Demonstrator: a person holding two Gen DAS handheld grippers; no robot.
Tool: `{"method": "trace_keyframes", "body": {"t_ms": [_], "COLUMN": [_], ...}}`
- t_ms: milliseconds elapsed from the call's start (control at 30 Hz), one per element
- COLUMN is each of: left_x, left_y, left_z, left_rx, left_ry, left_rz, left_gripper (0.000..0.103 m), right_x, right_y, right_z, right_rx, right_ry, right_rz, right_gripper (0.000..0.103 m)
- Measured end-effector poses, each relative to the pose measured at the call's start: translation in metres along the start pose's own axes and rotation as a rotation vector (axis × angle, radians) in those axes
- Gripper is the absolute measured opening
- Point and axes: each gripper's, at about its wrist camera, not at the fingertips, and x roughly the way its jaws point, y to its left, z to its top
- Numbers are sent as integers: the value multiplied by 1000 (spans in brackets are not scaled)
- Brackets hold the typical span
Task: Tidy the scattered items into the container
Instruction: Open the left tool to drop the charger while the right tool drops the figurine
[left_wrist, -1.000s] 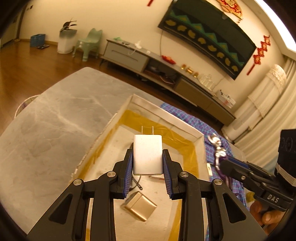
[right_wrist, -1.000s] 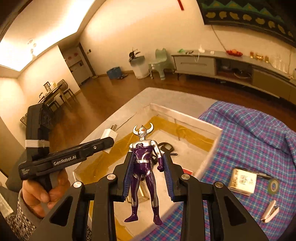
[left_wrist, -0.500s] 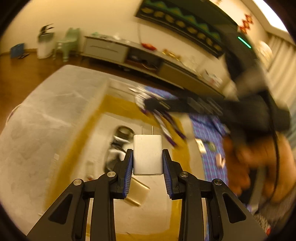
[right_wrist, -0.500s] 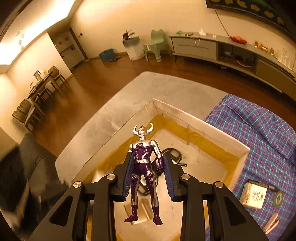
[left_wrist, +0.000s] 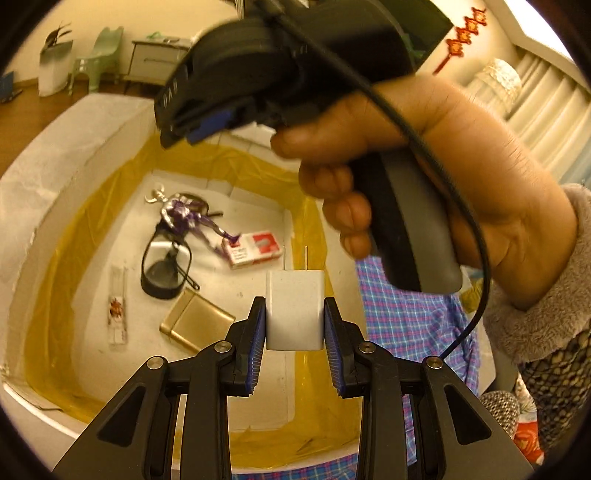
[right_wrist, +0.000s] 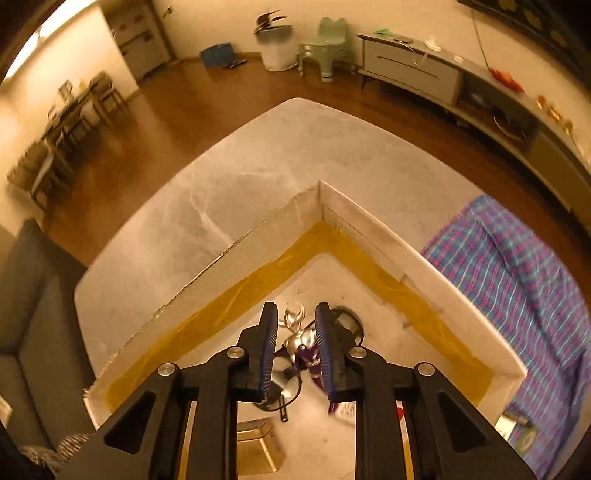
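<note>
Left gripper clamped on charger. Right gripper parted, holding nothing, partly hiding figure lying in box. Figure's legs blurred.

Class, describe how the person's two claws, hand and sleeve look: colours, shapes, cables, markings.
Left claw: black angular arms, silver rivets, ribbed blue pads. Right claw matches; its body shows a grey pistol handle, white lettering and a black cable. The right hand is bare, with a fuzzy grey-brown sleeve.

My right hand and its gripper hang over the box's far right corner, blocking that way in. The floor along the near edge lies bare; the figure, glasses, gold case and red packet crowd the middle.
</note>
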Motion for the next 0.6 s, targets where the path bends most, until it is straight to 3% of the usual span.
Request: {"method": "trace_keyframes", "body": {"t_ms": [400, 500, 600], "left_x": [17, 19, 19], "left_y": [-15, -13, -11], "left_z": [-7, -4, -2], "left_rx": [52, 32, 13], "left_ry": [58, 65, 70], "left_rz": [36, 55, 62], "left_gripper": [32, 44, 48], "right_x": [-1, -7, -15], "right_y": [-14, -20, -24], "right_z": [-12, -16, -23], "right_rx": [25, 38, 46], "right_ry": [10, 1, -10], "right_rz": [-2, 4, 17], "right_gripper": [26, 26, 28]}}
